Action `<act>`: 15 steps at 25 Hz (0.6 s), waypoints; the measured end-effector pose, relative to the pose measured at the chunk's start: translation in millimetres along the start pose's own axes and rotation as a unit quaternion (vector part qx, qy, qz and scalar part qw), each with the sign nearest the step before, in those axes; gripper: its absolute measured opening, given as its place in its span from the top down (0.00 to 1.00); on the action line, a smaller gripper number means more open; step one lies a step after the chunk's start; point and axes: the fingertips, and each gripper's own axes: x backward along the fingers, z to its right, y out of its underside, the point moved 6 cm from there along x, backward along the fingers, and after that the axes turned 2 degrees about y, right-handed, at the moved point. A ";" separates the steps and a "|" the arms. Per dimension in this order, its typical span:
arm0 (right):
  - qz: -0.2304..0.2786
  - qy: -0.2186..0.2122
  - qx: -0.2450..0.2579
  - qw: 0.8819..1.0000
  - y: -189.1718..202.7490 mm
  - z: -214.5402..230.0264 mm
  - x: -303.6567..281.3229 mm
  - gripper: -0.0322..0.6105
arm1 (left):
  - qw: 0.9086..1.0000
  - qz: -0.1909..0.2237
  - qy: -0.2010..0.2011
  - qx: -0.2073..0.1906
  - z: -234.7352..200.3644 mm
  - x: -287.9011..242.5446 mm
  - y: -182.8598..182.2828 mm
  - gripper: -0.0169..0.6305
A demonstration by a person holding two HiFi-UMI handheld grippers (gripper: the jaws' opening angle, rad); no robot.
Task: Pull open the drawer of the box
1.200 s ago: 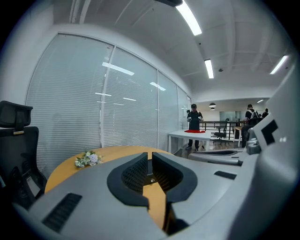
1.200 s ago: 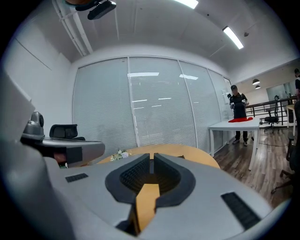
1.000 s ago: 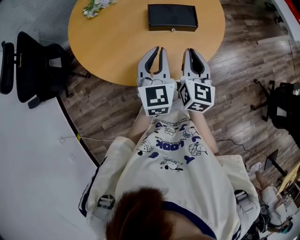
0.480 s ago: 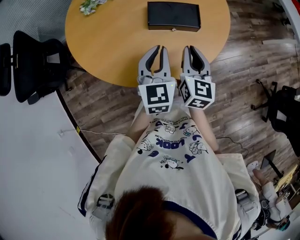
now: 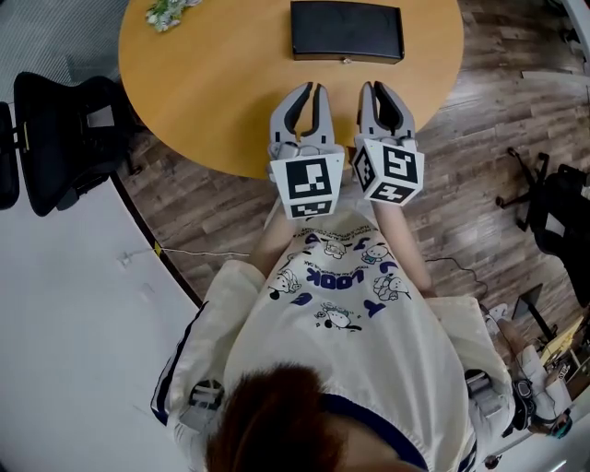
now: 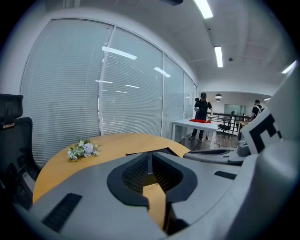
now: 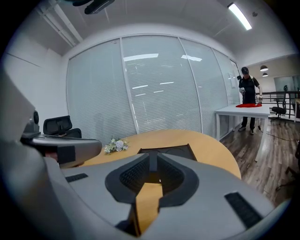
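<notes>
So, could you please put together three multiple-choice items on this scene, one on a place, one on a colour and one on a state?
1. Where do the flowers lie relative to the box on the table?
A. On top of it
B. To its left, apart from it
C. Right against its front

2. What colour is the box?
A. White
B. Black
C. Red

3. How do the left gripper and the right gripper stand?
A. Both shut, empty, short of the box
B. Both clamped on the box
C. Both wide open

Answers:
1 B: the head view shows bare tabletop between the flowers and the box.
2 B: the box is dark all over against the tan wood.
3 A: each gripper view shows the jaw tips meeting with nothing between them, and the box lies farther off.
</notes>
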 end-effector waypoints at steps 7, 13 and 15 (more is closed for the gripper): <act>-0.037 0.010 -0.008 0.999 12.2 0.8 -32.0 0.87 | 1.000 -0.024 0.014 0.002 -13.8 -29.3 6.6 0.91; -0.063 0.017 -0.010 0.998 23.8 2.6 -52.9 0.78 | 0.999 -0.044 0.025 0.008 -19.8 -50.1 18.2 0.91; -0.070 0.020 -0.011 0.997 27.9 3.6 -58.5 0.78 | 0.998 -0.051 0.026 0.011 -22.1 -54.9 22.0 0.91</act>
